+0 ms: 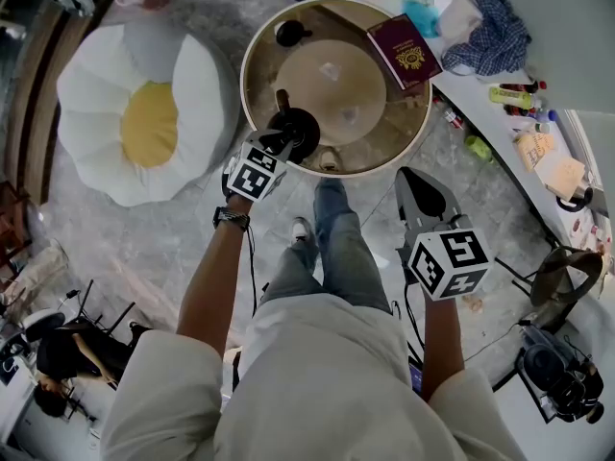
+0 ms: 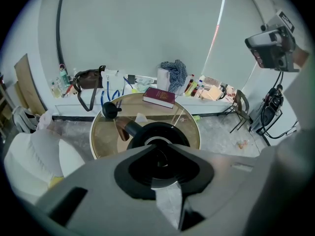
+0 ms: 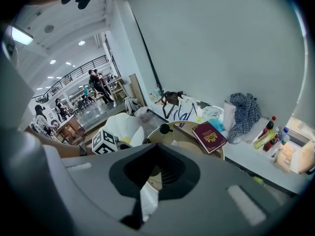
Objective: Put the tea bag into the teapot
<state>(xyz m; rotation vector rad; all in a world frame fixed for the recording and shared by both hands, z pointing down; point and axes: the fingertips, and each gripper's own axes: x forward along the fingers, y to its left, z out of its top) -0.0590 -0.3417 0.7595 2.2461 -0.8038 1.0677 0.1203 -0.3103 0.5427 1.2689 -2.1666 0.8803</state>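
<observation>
Near table (image 1: 246, 75) edge: left gripper (image 1: 281, 142) poised over lidless teapot (image 1: 306, 128), jaws together, nothing seen between, probably for a drop. Right gripper (image 1: 420, 185) closed, empty, parked clear at right.

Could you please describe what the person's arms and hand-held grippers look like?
Both the left hand-held gripper and right hand-held gripper have grey jaws and a white cube with black square markers. The sleeves are cream and short; a dark wristwatch sits on the left wrist.

The table's (image 1: 396, 131) middle is left bare; its rim is occupied by teapot (image 1: 304, 131), lid (image 1: 288, 34) and book (image 1: 404, 51).
</observation>
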